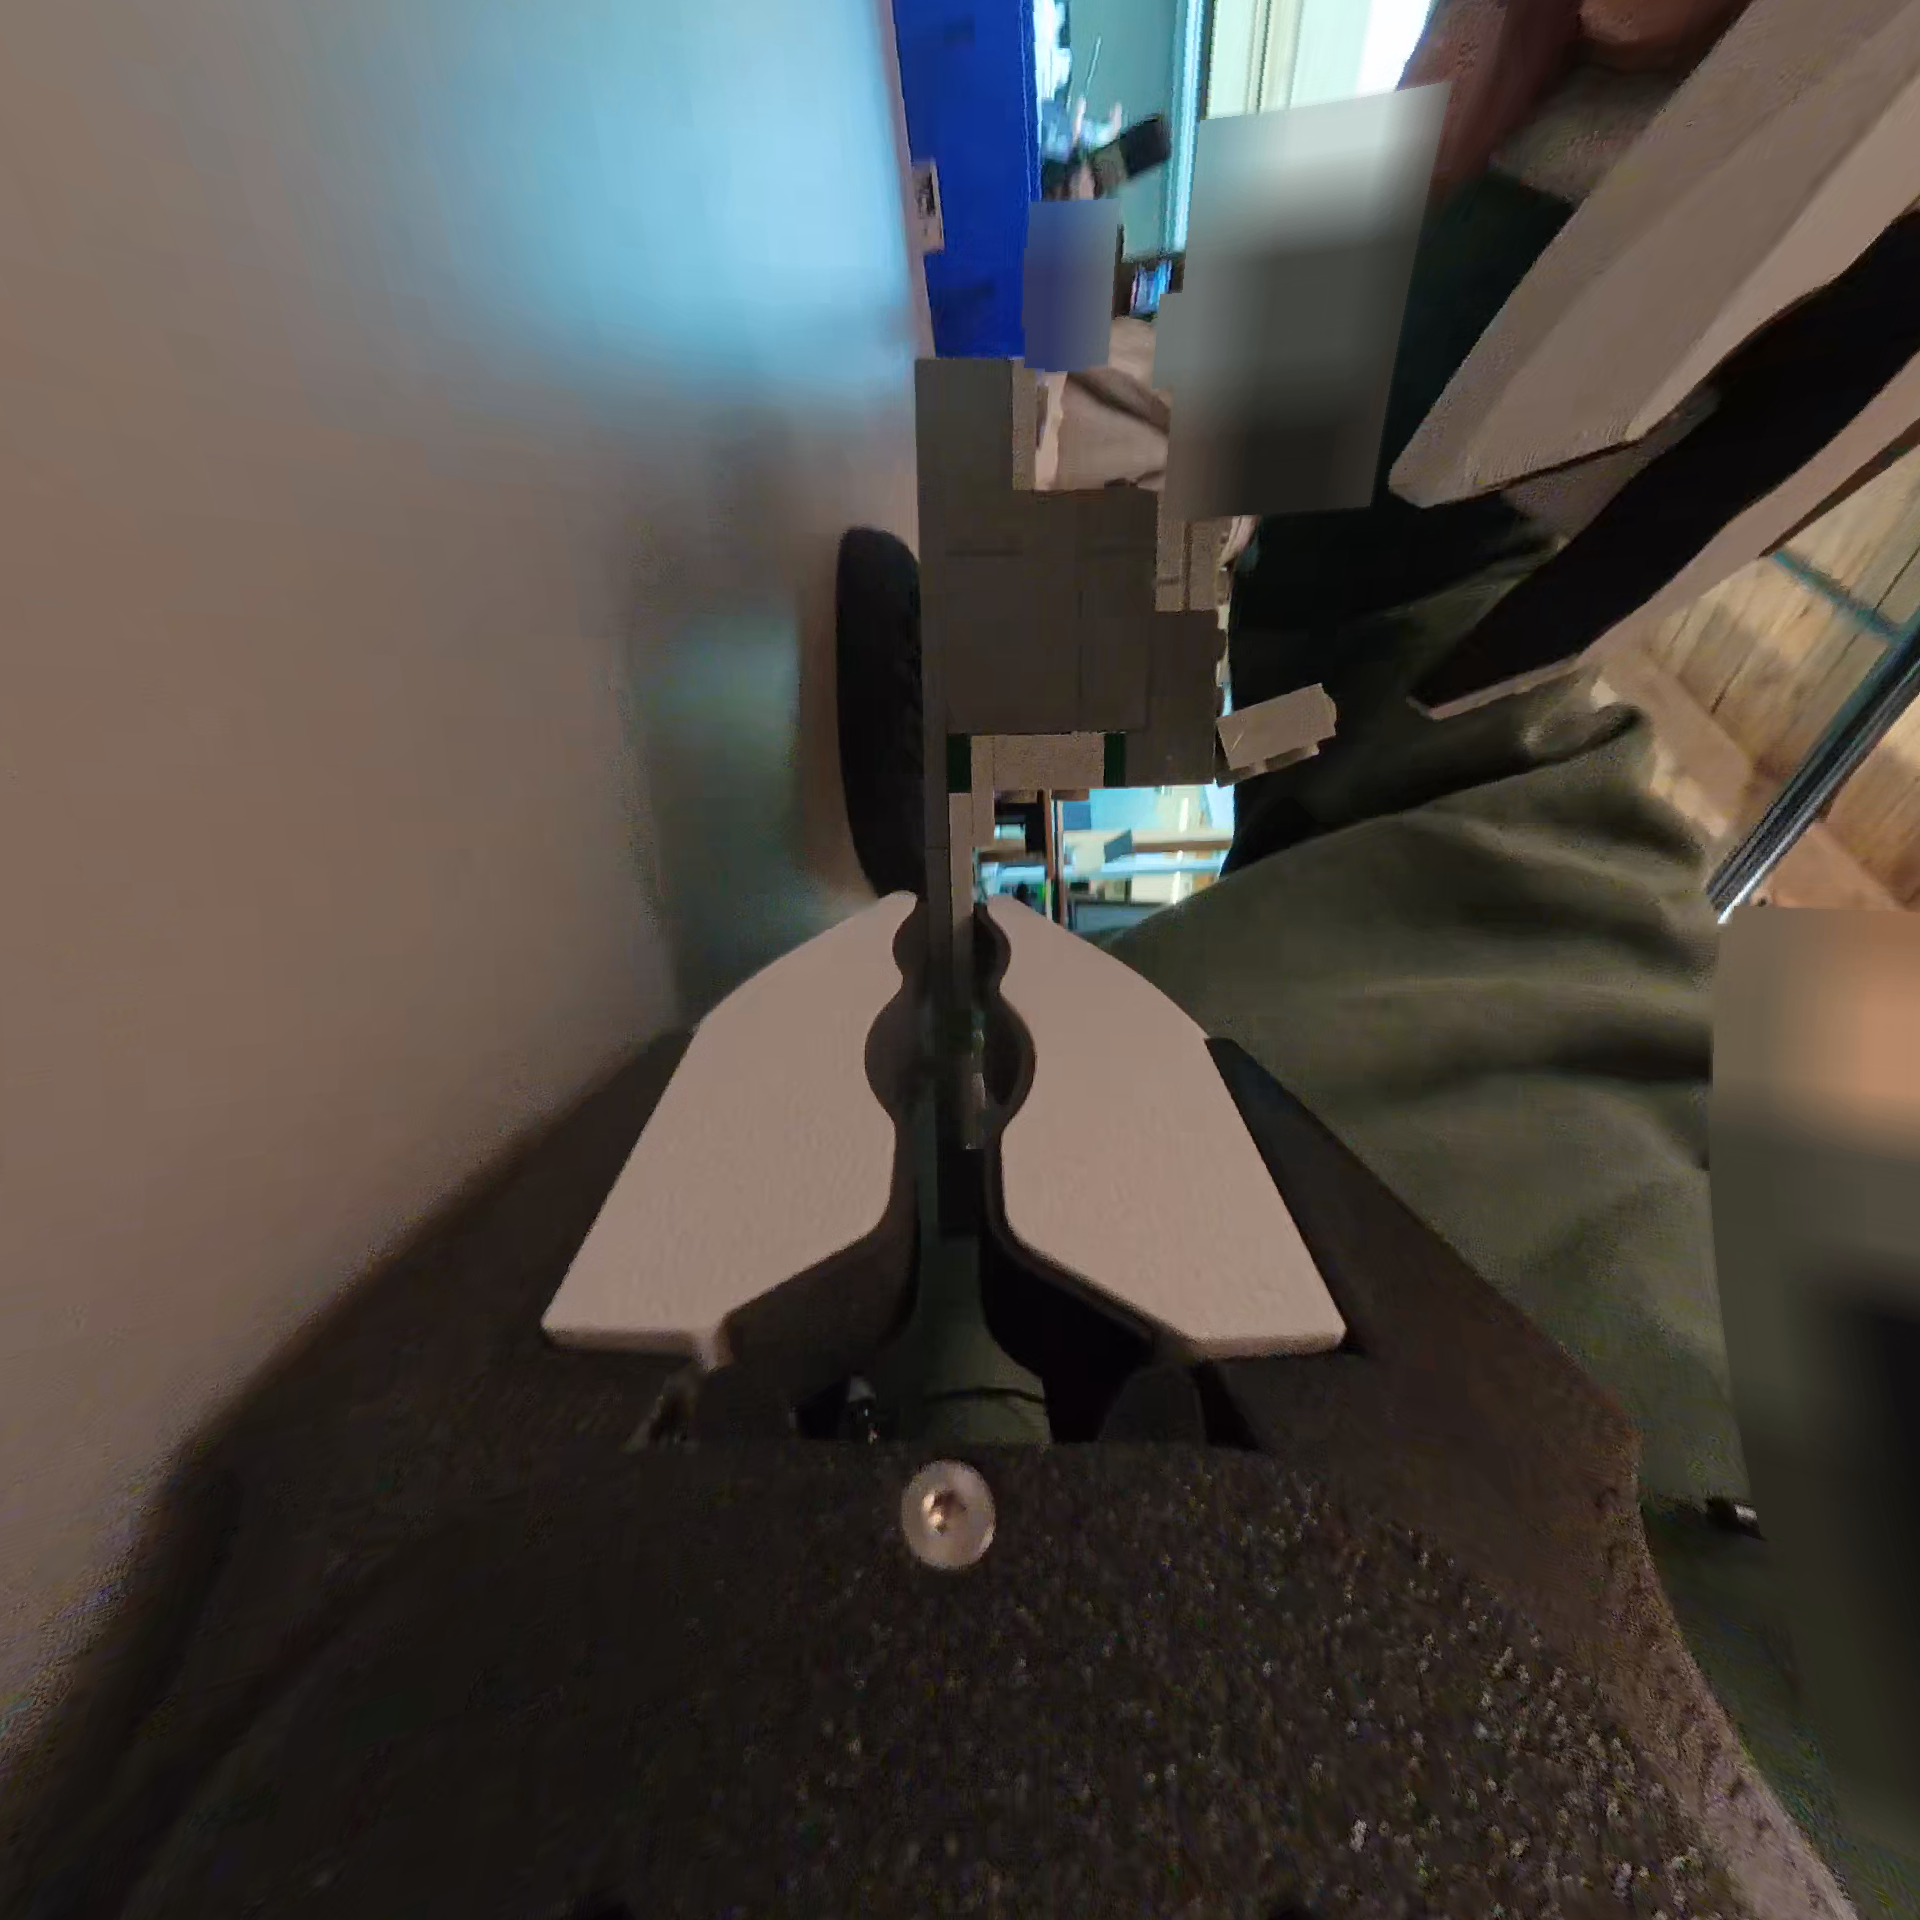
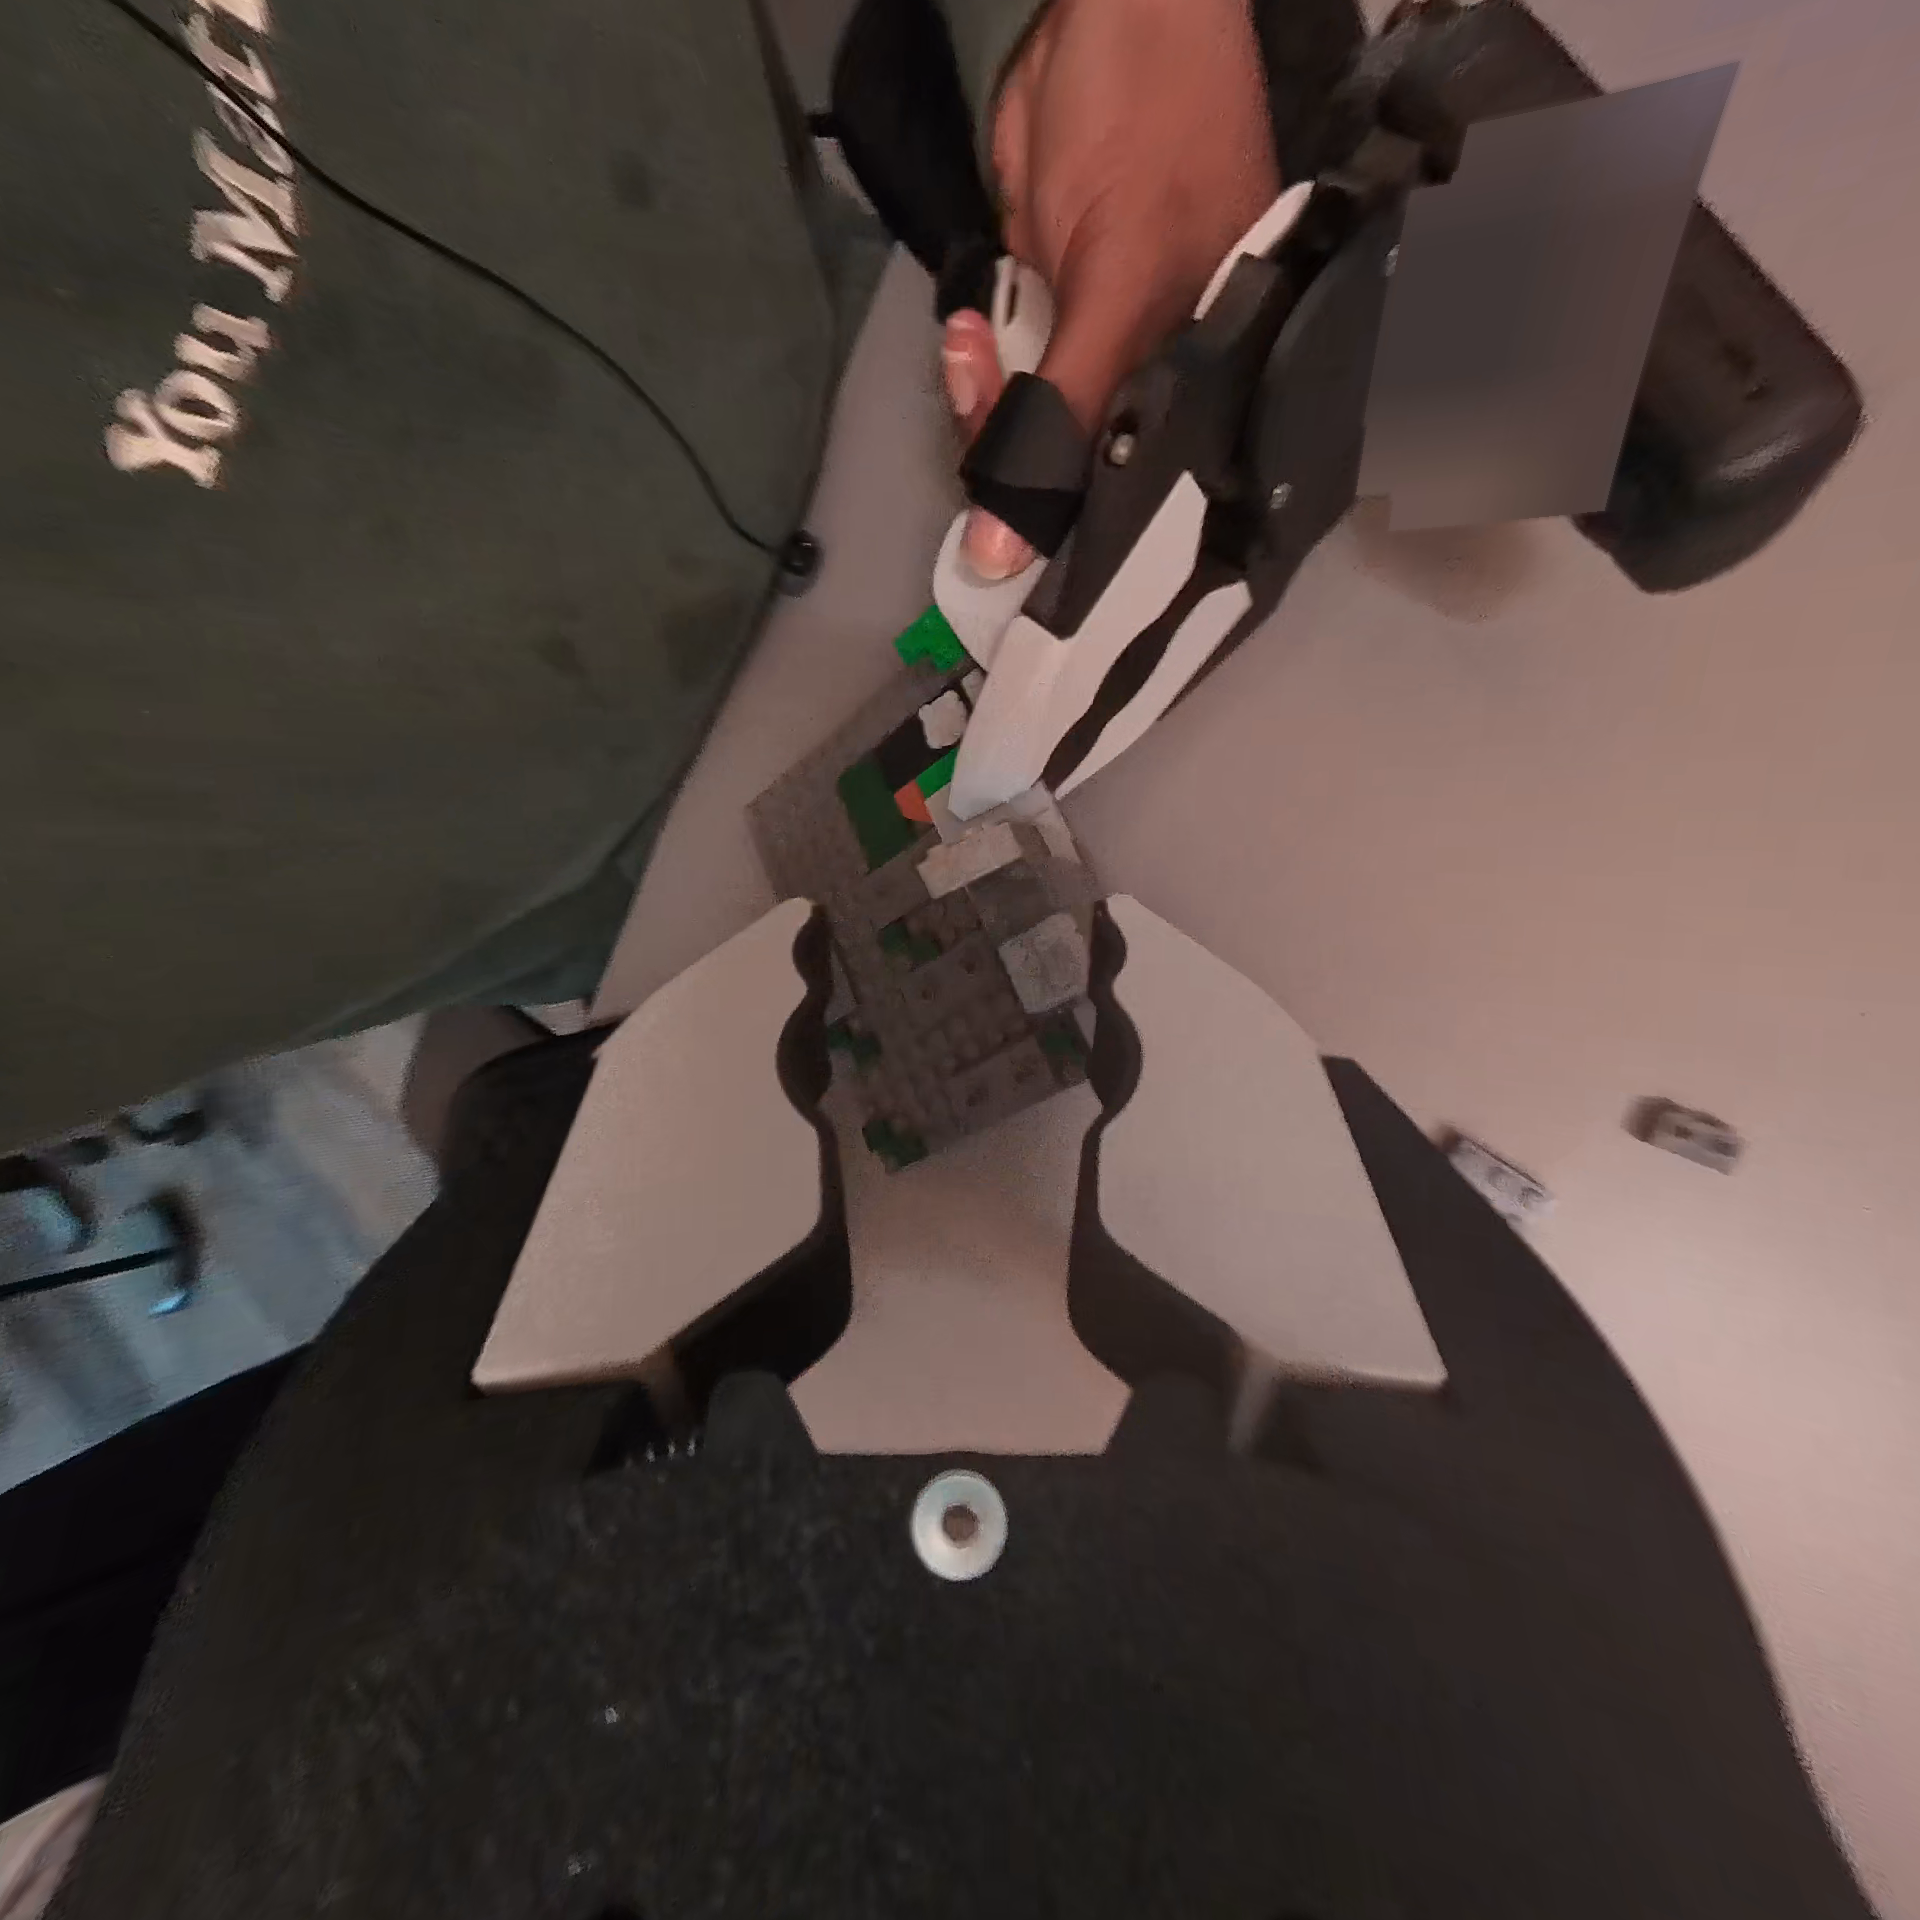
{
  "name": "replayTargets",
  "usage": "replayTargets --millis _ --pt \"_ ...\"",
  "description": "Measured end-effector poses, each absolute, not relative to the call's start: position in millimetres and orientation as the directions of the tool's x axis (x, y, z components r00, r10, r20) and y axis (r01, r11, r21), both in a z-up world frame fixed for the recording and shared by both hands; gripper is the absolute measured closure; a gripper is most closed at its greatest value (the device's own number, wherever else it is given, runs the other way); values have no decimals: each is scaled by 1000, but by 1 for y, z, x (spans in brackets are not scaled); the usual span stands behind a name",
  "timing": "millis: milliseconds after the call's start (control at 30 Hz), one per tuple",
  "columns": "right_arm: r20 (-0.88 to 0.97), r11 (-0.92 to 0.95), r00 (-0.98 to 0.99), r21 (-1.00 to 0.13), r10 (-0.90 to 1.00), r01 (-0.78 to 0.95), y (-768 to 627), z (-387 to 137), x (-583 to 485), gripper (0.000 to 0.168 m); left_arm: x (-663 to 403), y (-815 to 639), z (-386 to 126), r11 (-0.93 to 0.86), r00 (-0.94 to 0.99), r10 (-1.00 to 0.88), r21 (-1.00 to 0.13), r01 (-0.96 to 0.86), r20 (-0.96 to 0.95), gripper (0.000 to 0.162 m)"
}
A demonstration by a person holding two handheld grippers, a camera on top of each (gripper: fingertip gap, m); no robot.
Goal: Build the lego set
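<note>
A grey lego build with green bits and a black wheel on its underside is held in the air. My left gripper is shut on the build's thin base plate, seen edge-on. In the right wrist view the studded top of the build lies between the spread fingers of my right gripper, which hold nothing; I cannot tell whether they touch it. A light grey piece sits tilted on the build by the right finger. The left gripper grips the build's far end. The right gripper shows beside the build.
The white table lies under the build, with two small loose pieces at the right. A person's green sweatshirt fills the left side, and a hand holds the left gripper. The tips of one gripper are about 8 cm away from the tips of the other.
</note>
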State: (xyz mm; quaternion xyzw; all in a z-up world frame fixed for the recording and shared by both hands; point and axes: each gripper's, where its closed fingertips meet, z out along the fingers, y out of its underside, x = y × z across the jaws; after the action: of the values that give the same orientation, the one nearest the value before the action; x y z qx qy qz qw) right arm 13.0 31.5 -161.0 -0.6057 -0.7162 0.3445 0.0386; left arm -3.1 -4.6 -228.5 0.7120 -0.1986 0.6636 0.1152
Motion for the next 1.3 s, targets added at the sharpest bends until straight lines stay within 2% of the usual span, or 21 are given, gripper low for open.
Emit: replayTargets --millis 167,333,467,867,1300 --pt "-589 -17 -275 -440 760 898 20 -170 13 99 -4 -15 -231 -833 64 -150 -92 -545 987 155" --pt "-700 4 -251 -334 669 942 16 -192 15 94 -4 -18 -236 -799 95 -159 -71 -597 983 155" --pt "-728 29 -252 -304 637 952 14 -207 14 91 -4 -18 -237 -791 107 -156 -59 -609 982 155" --pt "-758 55 -290 -320 584 946 7 -217 12 93 -1 -19 -235 -776 109 -167 -62 -627 980 155" --pt "-807 36 -313 -342 501 939 -13 -208 9 95 -6 -25 -230 -657 73 -336 -178 -733 939 155"
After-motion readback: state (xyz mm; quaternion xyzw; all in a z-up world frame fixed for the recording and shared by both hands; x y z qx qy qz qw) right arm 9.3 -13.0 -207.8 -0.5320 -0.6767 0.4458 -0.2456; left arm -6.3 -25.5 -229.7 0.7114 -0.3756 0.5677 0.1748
